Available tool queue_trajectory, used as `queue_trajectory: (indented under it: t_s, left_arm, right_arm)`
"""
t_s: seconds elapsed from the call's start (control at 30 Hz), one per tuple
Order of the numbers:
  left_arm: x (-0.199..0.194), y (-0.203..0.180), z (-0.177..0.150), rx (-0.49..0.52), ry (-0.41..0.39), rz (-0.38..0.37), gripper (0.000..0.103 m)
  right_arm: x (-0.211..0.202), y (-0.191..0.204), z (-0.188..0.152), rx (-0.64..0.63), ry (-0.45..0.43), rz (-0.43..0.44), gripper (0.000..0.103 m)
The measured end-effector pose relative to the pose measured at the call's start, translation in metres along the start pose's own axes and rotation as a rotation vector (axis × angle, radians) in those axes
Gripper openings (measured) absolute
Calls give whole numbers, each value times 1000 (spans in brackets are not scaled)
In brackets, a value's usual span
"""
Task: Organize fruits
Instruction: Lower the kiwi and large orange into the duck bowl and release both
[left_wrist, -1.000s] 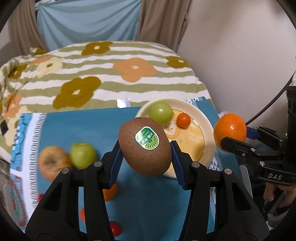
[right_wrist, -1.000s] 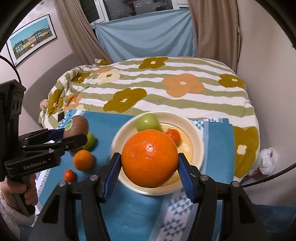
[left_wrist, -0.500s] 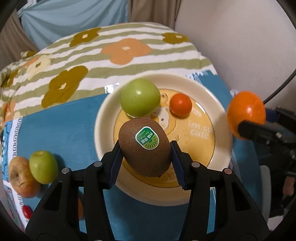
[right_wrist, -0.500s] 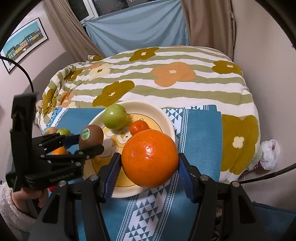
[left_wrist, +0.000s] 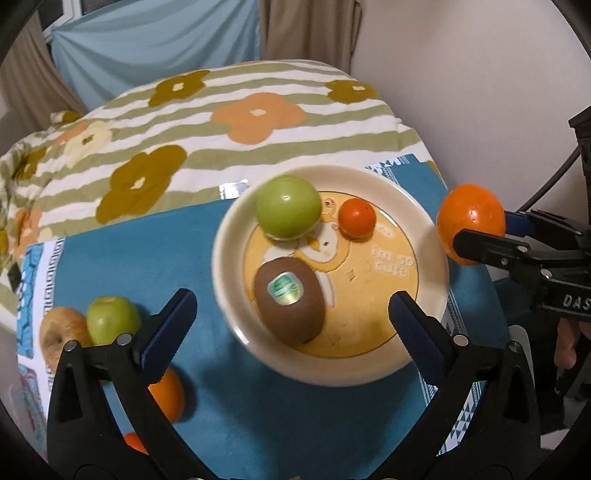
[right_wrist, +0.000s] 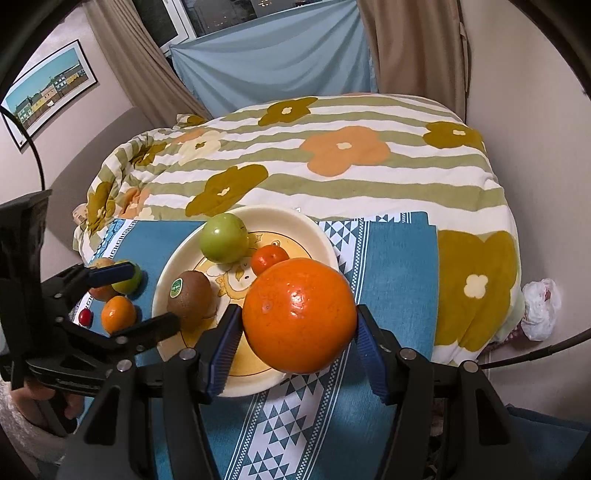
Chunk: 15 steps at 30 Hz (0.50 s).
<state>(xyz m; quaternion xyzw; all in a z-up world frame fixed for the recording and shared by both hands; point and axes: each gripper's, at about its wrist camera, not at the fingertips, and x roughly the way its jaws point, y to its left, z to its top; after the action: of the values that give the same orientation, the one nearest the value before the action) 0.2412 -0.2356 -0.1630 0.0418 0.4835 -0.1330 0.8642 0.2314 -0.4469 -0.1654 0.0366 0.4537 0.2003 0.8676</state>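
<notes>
The left gripper (left_wrist: 291, 314) is opening, its jaws spread wide and clear of the kiwi (left_wrist: 289, 304), which lies on the plate (left_wrist: 229, 221) toward its near-left rim; the right gripper (right_wrist: 295, 338) is clamped on the large orange (right_wrist: 299, 314) above the plate's near-right rim. To finish well, the left should lift straight off and the orange go onto bare plate right of the kiwi. The green apple (left_wrist: 289, 210) and small tangerine (left_wrist: 357, 217) crowd the far side; more fruit waits by the blue cloth's (left_wrist: 147, 251) left edge.
</notes>
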Motion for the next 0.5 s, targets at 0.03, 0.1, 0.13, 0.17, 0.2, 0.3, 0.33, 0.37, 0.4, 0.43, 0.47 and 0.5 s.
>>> queue_trajectory:
  t_s: [0.03, 0.1, 0.13, 0.17, 0.2, 0.3, 0.33, 0.37, 0.4, 0.43, 0.47, 0.5]
  left_arm:
    - [-2, 2, -1, -6, 0, 3, 103]
    - [-9, 7, -4, -19, -5, 11, 103]
    - [-12, 9, -5, -26, -8, 15, 103]
    - [-15, 12, -5, -33, -11, 19, 103]
    - [-19, 15, -6, -44, -14, 23, 103]
    - [-29, 23, -10, -72, -25, 34, 103]
    - [-32, 25, -10, -80, -27, 37, 103]
    - [-35, 28, -12, -87, -30, 39, 103]
    - [-37, 32, -14, -96, -33, 44, 103]
    - [-39, 34, -15, -102, -34, 47, 103]
    - [-40, 36, -16, -107, -33, 49, 103]
    - [-40, 38, -18, -114, -30, 51, 103]
  right_arm:
    - [1, 0, 0, -4, 0, 1, 56]
    - [3, 3, 1, -14, 3, 6, 56]
    - [5, 4, 2, -22, 4, 8, 56]
    - [7, 6, 2, -31, 8, 12, 56]
    - [9, 9, 2, -41, 12, 16, 56]
    - [16, 14, 3, -66, 25, 24, 56]
    - [20, 17, 3, -85, 31, 23, 56]
    - [23, 19, 3, -101, 36, 19, 56]
    - [28, 23, 3, -122, 42, 11, 56]
    - [31, 25, 2, -133, 47, 8, 56]
    - [34, 27, 1, -143, 51, 8, 56]
    - [39, 29, 0, -152, 57, 9, 56]
